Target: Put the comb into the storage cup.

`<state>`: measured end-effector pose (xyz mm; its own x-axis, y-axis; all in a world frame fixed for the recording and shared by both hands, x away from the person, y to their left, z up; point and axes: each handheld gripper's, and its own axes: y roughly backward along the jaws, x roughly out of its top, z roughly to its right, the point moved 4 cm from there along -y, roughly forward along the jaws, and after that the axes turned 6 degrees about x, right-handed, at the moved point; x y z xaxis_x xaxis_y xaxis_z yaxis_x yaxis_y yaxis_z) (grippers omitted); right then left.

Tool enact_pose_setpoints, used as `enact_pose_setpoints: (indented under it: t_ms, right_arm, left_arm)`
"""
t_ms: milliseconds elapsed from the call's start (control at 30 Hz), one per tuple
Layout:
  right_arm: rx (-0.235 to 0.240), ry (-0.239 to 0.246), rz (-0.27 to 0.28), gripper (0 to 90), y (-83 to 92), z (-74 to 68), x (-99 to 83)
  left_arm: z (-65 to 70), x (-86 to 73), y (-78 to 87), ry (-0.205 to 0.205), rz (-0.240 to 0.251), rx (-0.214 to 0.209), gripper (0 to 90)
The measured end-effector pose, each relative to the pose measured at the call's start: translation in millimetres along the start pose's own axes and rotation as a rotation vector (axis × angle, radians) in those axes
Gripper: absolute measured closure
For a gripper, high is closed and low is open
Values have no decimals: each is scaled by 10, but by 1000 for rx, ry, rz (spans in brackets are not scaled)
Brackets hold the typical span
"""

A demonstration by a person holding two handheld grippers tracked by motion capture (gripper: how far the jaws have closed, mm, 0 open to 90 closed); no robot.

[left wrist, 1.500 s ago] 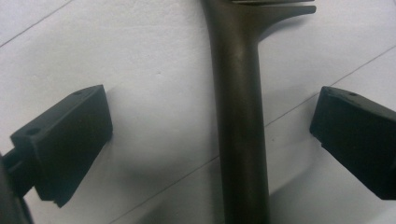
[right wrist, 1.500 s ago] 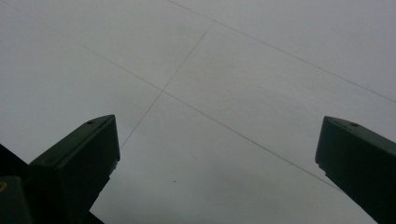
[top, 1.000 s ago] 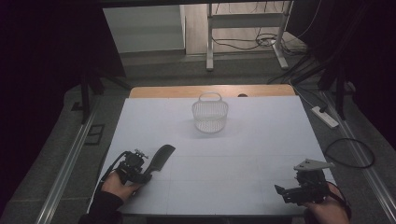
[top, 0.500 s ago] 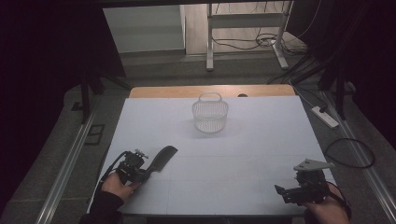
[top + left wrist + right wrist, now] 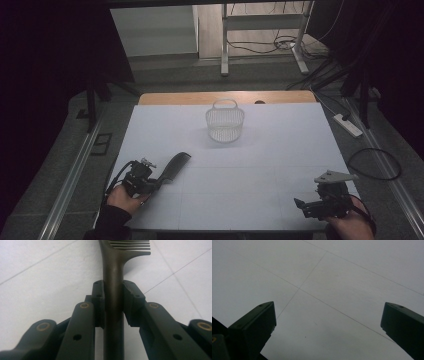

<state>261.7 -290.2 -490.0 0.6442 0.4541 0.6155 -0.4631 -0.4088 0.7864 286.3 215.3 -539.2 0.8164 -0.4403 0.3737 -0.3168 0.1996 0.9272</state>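
Observation:
A dark comb [image 5: 173,167] lies at the front left of the white table [image 5: 270,150], its head pointing away toward the middle. My left gripper [image 5: 156,181] is shut on the comb's handle [image 5: 113,290]; in the left gripper view both jaws press the handle and the teeth [image 5: 130,244] fan out at the top. A white wire basket [image 5: 225,123] with a handle stands upright near the far middle of the table. My right gripper [image 5: 301,206] rests at the front right corner, open, with bare table between its fingertips [image 5: 262,315].
A wooden strip [image 5: 225,97] edges the table's far side. A power strip [image 5: 348,125] and a coiled cable [image 5: 375,162] lie on the floor to the right. A white metal frame [image 5: 260,30] stands behind the table.

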Motion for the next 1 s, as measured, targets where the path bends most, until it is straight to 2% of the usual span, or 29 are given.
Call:
enact_pose_setpoints:
  t_ms: [333, 467, 633, 1000]
  right_arm:
    - [-3, 0, 4, 1, 3, -2, 1]
    - [-4, 0, 7, 1, 5, -2, 2]
    - [-4, 2, 9, 1, 7, -4, 2]
    - [-2, 3, 15, 1, 14, -6, 3]
  left_arm:
    - [7, 10, 128, -8, 104, -14, 719]
    - [46, 18, 157, -38, 124, -6, 719]
    - [87, 30, 197, -54, 159, -3, 720]
    - [213, 24, 301, -75, 227, -42, 719]
